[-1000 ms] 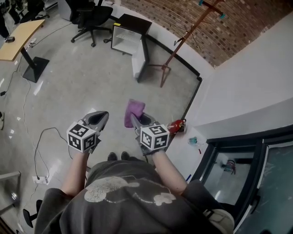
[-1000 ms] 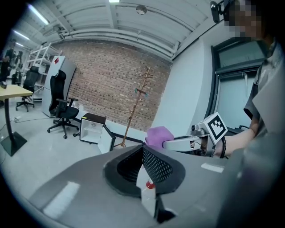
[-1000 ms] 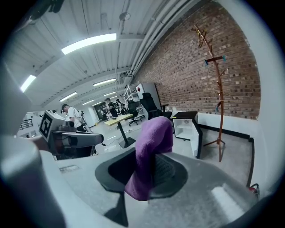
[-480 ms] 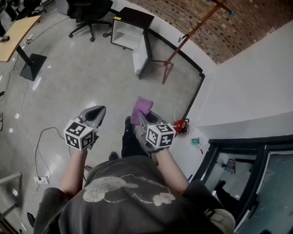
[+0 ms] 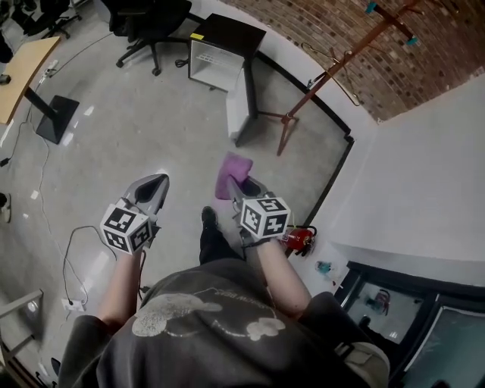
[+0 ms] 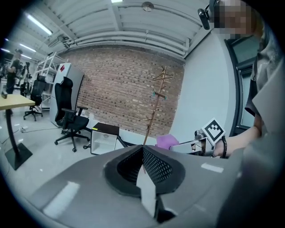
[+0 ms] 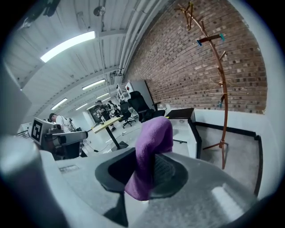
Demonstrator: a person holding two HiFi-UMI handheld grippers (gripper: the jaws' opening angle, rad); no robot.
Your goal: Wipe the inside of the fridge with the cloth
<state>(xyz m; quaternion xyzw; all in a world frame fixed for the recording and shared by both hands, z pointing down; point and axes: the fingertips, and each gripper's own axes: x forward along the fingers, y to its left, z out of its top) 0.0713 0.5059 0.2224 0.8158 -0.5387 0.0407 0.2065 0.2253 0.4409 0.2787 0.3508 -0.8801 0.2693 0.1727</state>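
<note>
My right gripper has its jaws pinched shut on the cloth. The purple fabric bunches up above the jaws and a fold hangs below them. From the head view the cloth sticks out ahead of the gripper, over bare floor, and touches nothing else.

My left gripper is closed too, the two jaws meeting edge to edge with nothing between them. It is level with the right one and a little apart from it, and both point forward, away from my body.

The fridge is well ahead of both grippers, a small unit standing on the floor against the base of the brick wall. Its white inside faces the room and its door is swung open to the right. The cloth is well short of it.

A tall wooden coat stand rises just right of the fridge door. A red fire extinguisher lies on the floor near my right wrist, by the white wall. A black office chair stands left of the fridge, and a wooden desk is farther left. One shoe shows between my arms.
</note>
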